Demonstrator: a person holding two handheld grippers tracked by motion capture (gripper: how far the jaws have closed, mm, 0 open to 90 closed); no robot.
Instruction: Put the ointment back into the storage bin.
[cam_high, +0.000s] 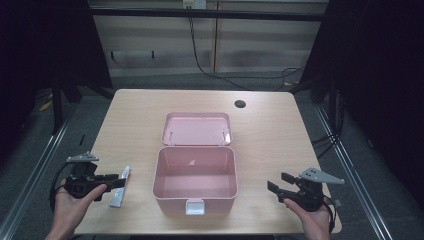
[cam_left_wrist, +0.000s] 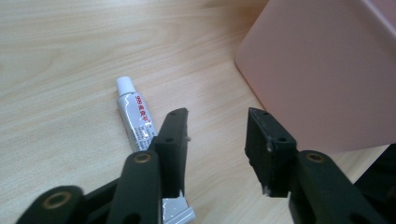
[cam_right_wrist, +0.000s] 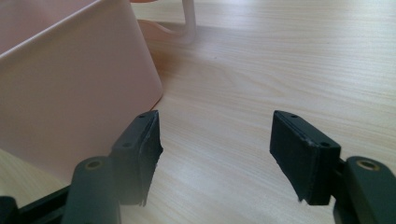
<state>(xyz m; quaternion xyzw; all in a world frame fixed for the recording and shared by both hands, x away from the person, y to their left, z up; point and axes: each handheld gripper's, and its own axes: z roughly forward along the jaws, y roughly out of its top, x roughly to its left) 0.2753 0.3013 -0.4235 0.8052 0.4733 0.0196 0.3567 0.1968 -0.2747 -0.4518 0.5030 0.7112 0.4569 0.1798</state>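
A pink box (cam_high: 175, 202) stands open at the middle of the table, its lid (cam_high: 196, 129) laid back flat behind it, and the inside looks bare. A small white tube (cam_high: 120, 186) with red print lies left of the box. My left gripper (cam_high: 121, 180) hovers right over the tube. In the left gripper view the gripper (cam_left_wrist: 217, 133) is open, with bare wood between the jaws; the tube (cam_left_wrist: 133, 112) runs under the left jaw, and the box wall (cam_left_wrist: 322, 70) is to the right. My right gripper (cam_high: 277, 181) is open right of the box, nothing between its jaws (cam_right_wrist: 215, 140).
The wooden table (cam_high: 280, 130) has a round cable hole (cam_high: 240, 104) at the back right. A white latch (cam_high: 195, 206) hangs on the box's front wall. In the right gripper view the box side (cam_right_wrist: 70, 79) is close on the left. The table's front edge lies just below both hands.
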